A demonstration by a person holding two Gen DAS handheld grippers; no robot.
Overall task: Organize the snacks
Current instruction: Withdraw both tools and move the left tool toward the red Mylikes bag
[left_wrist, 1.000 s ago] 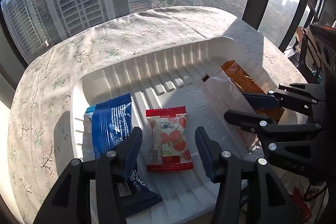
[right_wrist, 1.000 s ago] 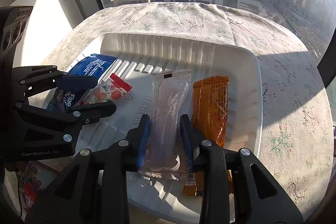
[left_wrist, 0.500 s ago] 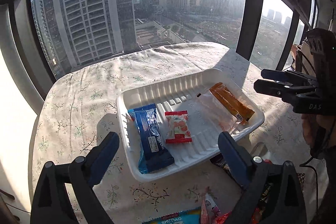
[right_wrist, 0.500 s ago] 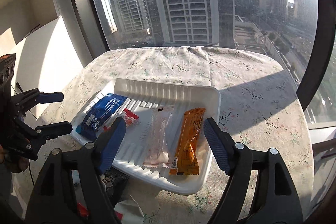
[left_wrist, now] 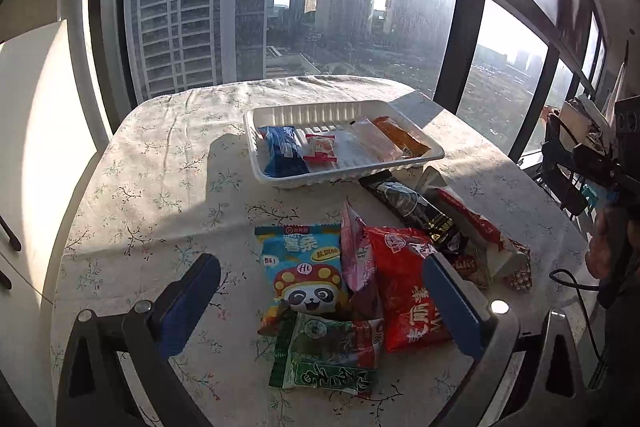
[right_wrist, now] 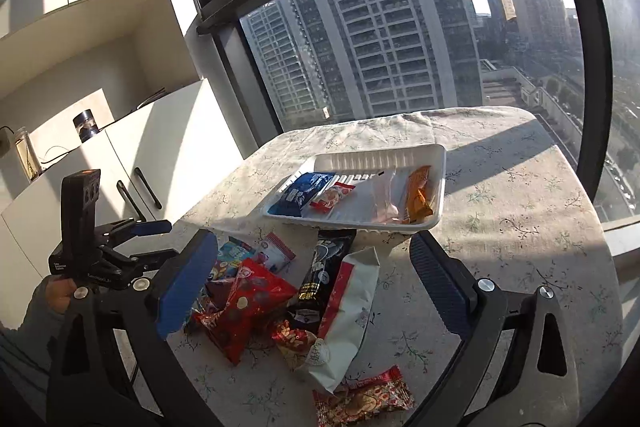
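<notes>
Both grippers, left (left_wrist: 320, 301) and right (right_wrist: 312, 279), hang with jaws wide apart and empty above the loose snack pile (left_wrist: 384, 275) at 6 o'clock, probably choosing the next packet for the tray (left_wrist: 256, 155) at 12, where four already lie side by side.

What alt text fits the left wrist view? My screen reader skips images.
The open left gripper hovers above a pile of loose snack packets on a floral tablecloth. Beyond, a white tray holds four wrapped snacks in a row, before a window onto high-rises.
</notes>
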